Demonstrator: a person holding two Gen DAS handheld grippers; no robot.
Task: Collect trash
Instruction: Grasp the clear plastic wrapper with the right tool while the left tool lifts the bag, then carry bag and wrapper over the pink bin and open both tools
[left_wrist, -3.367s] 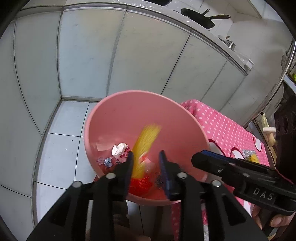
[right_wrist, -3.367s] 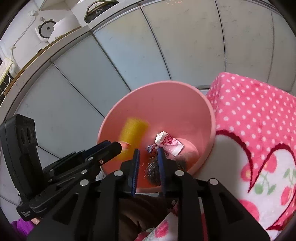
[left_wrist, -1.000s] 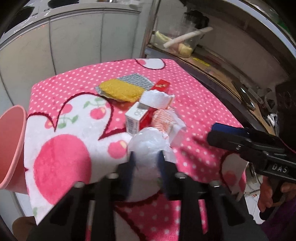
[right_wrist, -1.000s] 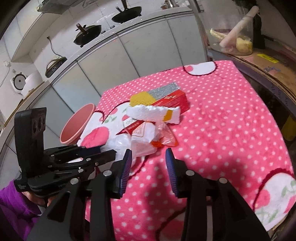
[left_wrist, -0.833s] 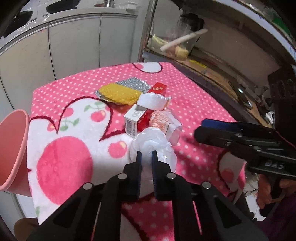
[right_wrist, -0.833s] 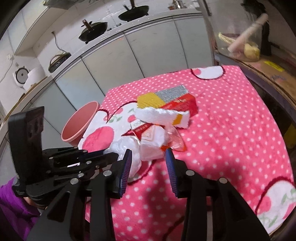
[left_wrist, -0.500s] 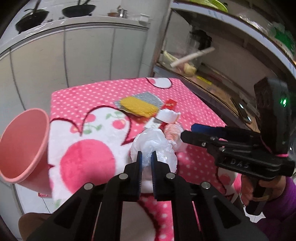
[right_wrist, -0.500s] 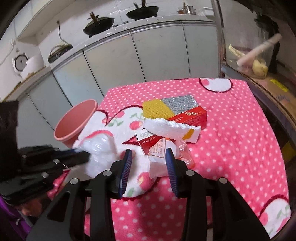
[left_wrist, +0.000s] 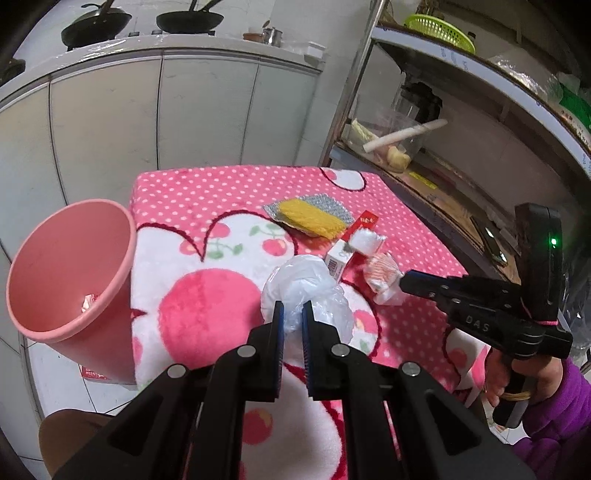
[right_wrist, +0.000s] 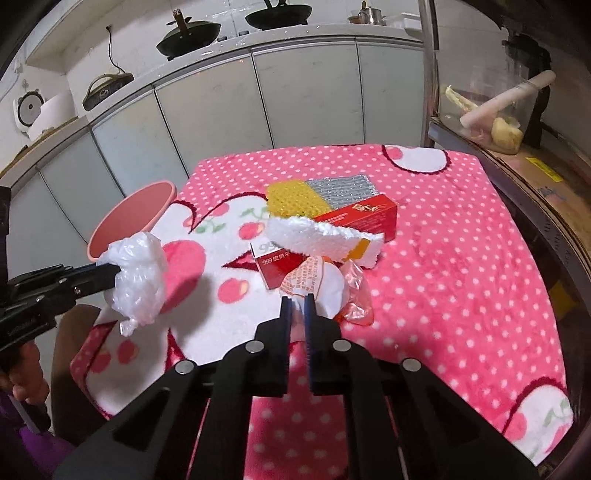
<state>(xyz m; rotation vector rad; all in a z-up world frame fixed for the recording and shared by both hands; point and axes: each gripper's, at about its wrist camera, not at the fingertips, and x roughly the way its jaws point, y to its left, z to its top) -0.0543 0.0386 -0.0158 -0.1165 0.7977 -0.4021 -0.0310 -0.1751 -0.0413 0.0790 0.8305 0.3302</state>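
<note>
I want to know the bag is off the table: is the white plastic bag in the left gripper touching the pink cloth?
Apart. In the right wrist view the white plastic bag hangs from the left gripper above the pink cloth, with its shadow on the cloth.

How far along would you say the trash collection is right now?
Some trash already lies in the pink bin. The left gripper holds a plastic bag; the right gripper is closing on a wrapper. Boxes, foam and sponge remain.
</note>
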